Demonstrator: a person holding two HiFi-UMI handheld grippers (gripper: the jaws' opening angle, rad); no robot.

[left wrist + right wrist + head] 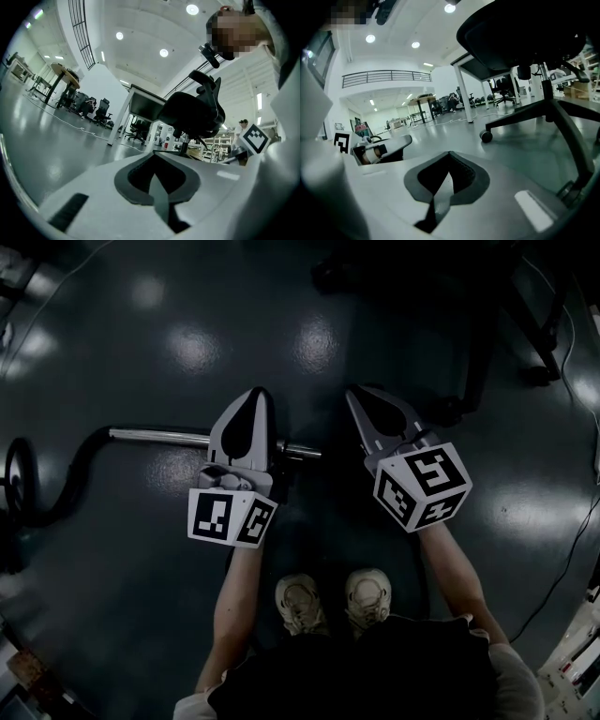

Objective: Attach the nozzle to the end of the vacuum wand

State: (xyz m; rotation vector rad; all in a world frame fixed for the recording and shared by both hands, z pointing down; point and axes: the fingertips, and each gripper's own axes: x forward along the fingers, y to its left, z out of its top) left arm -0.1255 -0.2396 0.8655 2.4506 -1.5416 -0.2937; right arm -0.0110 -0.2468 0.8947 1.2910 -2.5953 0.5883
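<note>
Only the head view shows the vacuum wand (159, 436), apparently beneath the left gripper (255, 395), closed and empty like the right gripper (357, 395).

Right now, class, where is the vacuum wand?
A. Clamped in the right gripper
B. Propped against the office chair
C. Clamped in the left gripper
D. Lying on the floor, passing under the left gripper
D: the vacuum wand lies on the floor and runs beneath the left gripper, whose jaws are together on nothing; the right gripper is shut and empty too.
</note>
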